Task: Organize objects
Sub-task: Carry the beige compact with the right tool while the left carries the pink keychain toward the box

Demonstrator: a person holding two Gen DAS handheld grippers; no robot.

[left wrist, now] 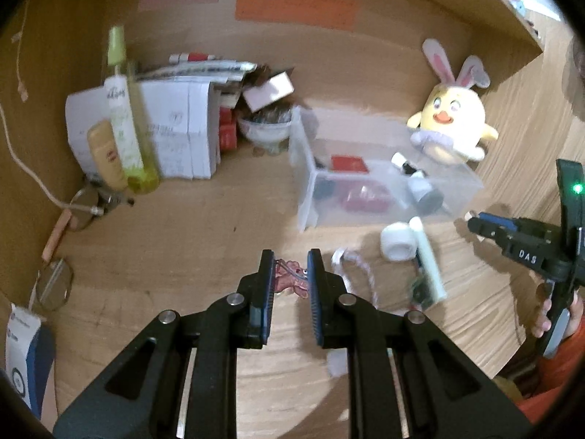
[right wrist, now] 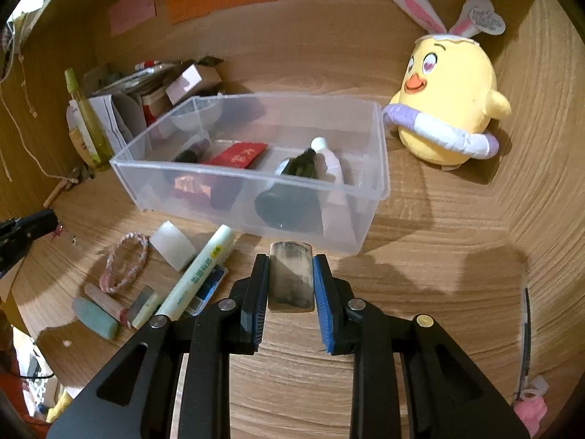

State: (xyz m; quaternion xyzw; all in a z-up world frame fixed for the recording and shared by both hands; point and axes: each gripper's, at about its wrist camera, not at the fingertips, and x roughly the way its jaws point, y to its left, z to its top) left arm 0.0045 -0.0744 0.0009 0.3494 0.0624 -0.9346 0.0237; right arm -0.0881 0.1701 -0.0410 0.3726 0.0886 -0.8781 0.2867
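In the left wrist view my left gripper (left wrist: pixel 290 256) is shut on a small pink charm (left wrist: pixel 290 280), held above the wooden desk. My right gripper (right wrist: pixel 291 258) is shut on a flat shiny metal piece (right wrist: pixel 291 281) just in front of a clear plastic box (right wrist: pixel 380 153). In the box lie a red envelope (right wrist: pixel 239 155), a dark bottle (right wrist: pixel 298 168) and a white bottle (right wrist: pixel 329 157). The box (left wrist: pixel 303 168) also shows in the left wrist view, ahead and to the right. The right gripper (left wrist: pixel 475 221) enters that view from the right, held by a hand.
Loose on the desk left of the box: a pink rope loop (right wrist: pixel 126 259), a white tape roll (right wrist: pixel 172 245), a pale marker (right wrist: pixel 201 274), a teal block (right wrist: pixel 95 316). A yellow plush chick (right wrist: pixel 449 109) stands at the back right. Papers (left wrist: pixel 175 131), a spray bottle (left wrist: pixel 124 120) and glasses (left wrist: pixel 84 205) crowd the left corner.
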